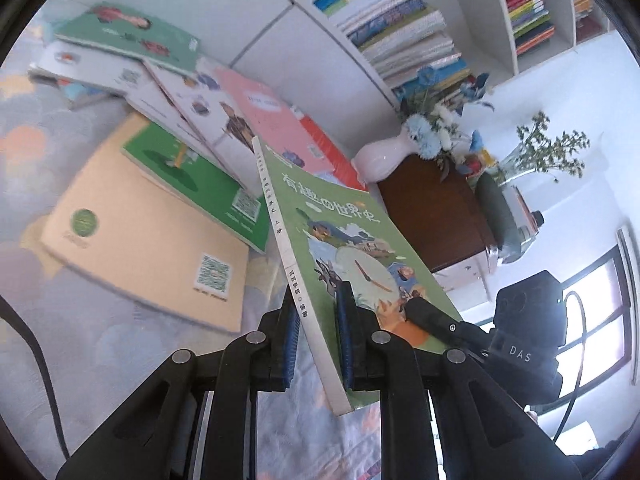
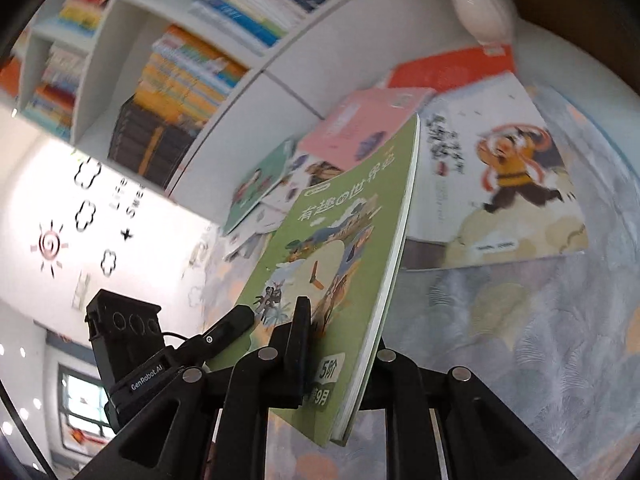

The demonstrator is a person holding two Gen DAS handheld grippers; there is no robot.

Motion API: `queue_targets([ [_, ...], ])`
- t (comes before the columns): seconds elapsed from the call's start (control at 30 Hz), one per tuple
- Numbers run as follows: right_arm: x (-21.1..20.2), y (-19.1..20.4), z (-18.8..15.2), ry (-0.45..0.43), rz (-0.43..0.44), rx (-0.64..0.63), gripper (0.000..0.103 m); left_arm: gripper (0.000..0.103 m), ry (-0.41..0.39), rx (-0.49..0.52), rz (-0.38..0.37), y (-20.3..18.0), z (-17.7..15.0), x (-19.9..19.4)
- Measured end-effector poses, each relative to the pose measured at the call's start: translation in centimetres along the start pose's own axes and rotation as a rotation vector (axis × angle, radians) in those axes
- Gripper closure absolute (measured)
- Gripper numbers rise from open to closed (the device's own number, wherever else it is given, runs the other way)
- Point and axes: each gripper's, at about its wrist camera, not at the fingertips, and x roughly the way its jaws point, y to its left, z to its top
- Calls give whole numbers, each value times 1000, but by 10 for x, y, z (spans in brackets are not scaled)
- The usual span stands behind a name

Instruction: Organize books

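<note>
Both my grippers pinch the green book (image 1: pixel 340 240), lifted off the patterned surface: left gripper (image 1: pixel 318 344) jaws at the spine edge, right gripper (image 2: pixel 340 356) jaws at the page edge, I judge to keep it from flopping. Beyond lie scattered books (image 1: pixel 160 184) near the white bookshelf (image 1: pixel 288 12). A vase (image 1: pixel 380 160) stands right, near the likely path.

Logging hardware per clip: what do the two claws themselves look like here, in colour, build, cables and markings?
Both are matte black plastic linkages with silver round pivot pins. The left claw has blue ribbed pads on its fingers; a black cable curves beside it. The right claw looks the same build, its pads not visible. Each view shows the other unit's boxy black body, lettered DAS and GenRobot.AI.
</note>
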Motion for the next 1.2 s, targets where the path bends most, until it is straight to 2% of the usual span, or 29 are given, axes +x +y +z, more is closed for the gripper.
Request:
queue_targets([
  [0.1,4,20,-4,12,10,-55,88,88,-37,46,56,-4,-2,-23],
  [0.27,19,63,-12,43,23,-168,88,87,-80,-3,82,15,-2,-65],
  [0.37,34,80,-18,80,92,-188,88,87,-131,-56,86,32,-8,-93],
  [0.47,50,99,-27,112,142,-227,87,87,-167,-62,120,42,-15,-116],
  [0.87,101,186,-73,209,240,-366,87,87,-289,-127,211,86,-36,-211],
  [1.2,164,252,-121,283,309,-345,87,87,-330,-167,288,146,-35,-288],
])
